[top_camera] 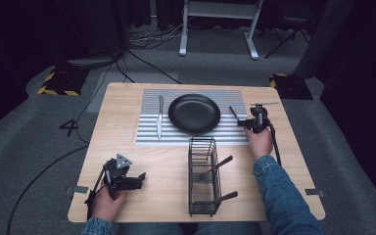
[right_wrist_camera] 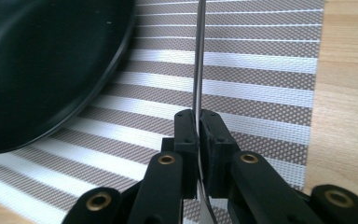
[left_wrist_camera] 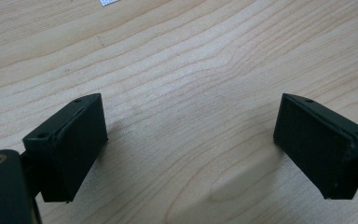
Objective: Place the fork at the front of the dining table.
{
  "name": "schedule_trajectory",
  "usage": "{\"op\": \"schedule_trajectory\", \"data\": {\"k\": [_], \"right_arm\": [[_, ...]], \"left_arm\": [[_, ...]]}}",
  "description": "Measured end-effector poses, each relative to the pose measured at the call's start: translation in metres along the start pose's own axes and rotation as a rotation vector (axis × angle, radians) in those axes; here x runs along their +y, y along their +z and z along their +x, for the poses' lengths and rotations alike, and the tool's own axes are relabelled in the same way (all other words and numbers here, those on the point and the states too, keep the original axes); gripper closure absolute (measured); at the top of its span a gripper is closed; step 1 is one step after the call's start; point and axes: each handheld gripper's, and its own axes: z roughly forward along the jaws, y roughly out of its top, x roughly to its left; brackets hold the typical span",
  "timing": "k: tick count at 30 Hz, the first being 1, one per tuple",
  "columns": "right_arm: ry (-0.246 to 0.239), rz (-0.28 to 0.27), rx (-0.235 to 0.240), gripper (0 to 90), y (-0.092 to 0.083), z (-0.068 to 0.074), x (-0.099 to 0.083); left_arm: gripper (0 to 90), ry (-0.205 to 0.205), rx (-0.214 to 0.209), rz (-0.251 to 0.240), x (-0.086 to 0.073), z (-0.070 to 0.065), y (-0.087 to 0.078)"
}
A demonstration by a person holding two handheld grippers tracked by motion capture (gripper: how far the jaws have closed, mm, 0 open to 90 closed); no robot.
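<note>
1. My right tongs [right_wrist_camera: 198, 122] are pressed together on a thin, shiny metal utensil [right_wrist_camera: 198, 56]; its flat shank runs straight up out of the two black pads in the right gripper view.
2. In the high view I hold that utensil [top_camera: 234, 114] over the right part of the grey-and-white striped woven placemat [top_camera: 149, 134], just right of the round black plate [top_camera: 194, 113]. Its dark end points up and away from my right hand [top_camera: 259, 142].
3. I cannot tell whether the utensil's far end touches the mat, nor which kind of cutlery it is.
4. My left tongs [left_wrist_camera: 191, 140] are spread wide with nothing between them, low over the bare light wooden table [left_wrist_camera: 177, 56].
5. In the high view my left tongs [top_camera: 136, 180] sit at the table's near left corner, well apart from everything else, with my left hand [top_camera: 108, 200] behind them.
6. A silver table knife [top_camera: 160, 117] lies lengthwise on the left part of the mat, beside the plate and clear of it.
7. A black wire mesh basket [top_camera: 192, 169] stands on the table near me, between my two hands, just in front of the mat.
8. Two dark-handled utensils [top_camera: 221, 164] lie in the basket, their handles sticking out over its right wall.
</note>
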Motion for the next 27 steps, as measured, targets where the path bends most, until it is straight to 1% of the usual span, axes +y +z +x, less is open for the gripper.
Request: {"op": "schedule_trajectory", "data": {"k": [1, 2, 3, 4, 6, 9, 11, 13, 15, 18, 19, 20, 25, 26, 27], "right_arm": [[0.0, 0.0, 0.0, 85.8, 0.0, 0.0, 0.0], [-0.013, 0.01, -0.038, 85.8, 0.004, 0.001, 0.0], [-0.013, 0.01, -0.038, 85.8, 0.004, 0.001, 0.0], [-0.025, 0.017, -0.062, 85.8, 0.007, 0.003, 0.001], [-0.02, 0.013, -0.062, 85.8, 0.008, 0.004, 0.001], [0.007, 0.002, -0.027, 85.7, 0.012, 0.003, 0.001], [0.014, 0.025, -0.002, 85.4, 0.016, 0.006, 0.003], [0.022, 0.025, 0.004, 84.9, 0.016, 0.008, 0.004], [0.03, 0.017, 0.022, 78.8, 0.018, 0.01, 0.006], [0.004, 0.01, -0.009, 70.8, 0.016, 0.014, 0.009], [0.004, 0.01, -0.009, 70.8, 0.016, 0.014, 0.009], [0.003, 0.007, -0.016, 67.6, 0.013, 0.014, 0.009], [0.001, 0.007, -0.026, 65.3, 0.009, 0.01, 0.01], [-0.001, 0.001, -0.015, 64.6, 0.008, 0.01, 0.01], [-0.015, -0.001, -0.011, 64.8, 0.007, 0.011, 0.01]], "left_arm": [[9.6, 0.0, 0.0, 0.0, 0.0, 0.0, 0.0], [9.6, 0.0, 0.0, 0.0, 0.0, 0.0, 0.0], [9.6, 0.0, 0.0, 0.0, 0.0, 0.0, 0.0], [9.6, 0.001, 0.0, -0.001, 0.0, 0.0, 0.0], [9.6, 0.001, 0.0, -0.001, 0.0, 0.0, 0.0], [9.6, 0.003, 0.0, -0.001, 0.0, 0.0, 0.0], [9.6, 0.004, 0.0, -0.002, 0.0, 0.0, 0.0], [9.6, 0.003, 0.0, -0.002, 0.0, 0.0, 0.0], [9.6, 0.005, 0.0, -0.002, 0.0, 0.0, 0.0], [9.6, 0.005, 0.0, -0.001, 0.0, 0.0, 0.0], [9.6, 0.004, 0.0, -0.001, 0.0, 0.0, 0.0], [9.6, 0.004, 0.0, -0.001, 0.0, 0.0, 0.0], [9.6, 0.003, -0.001, -0.001, 0.0, 0.0, 0.0], [9.6, 0.002, -0.002, 0.0, 0.0, 0.0, 0.0], [9.6, 0.003, -0.002, 0.001, 0.0, 0.0, 0.0]]}}
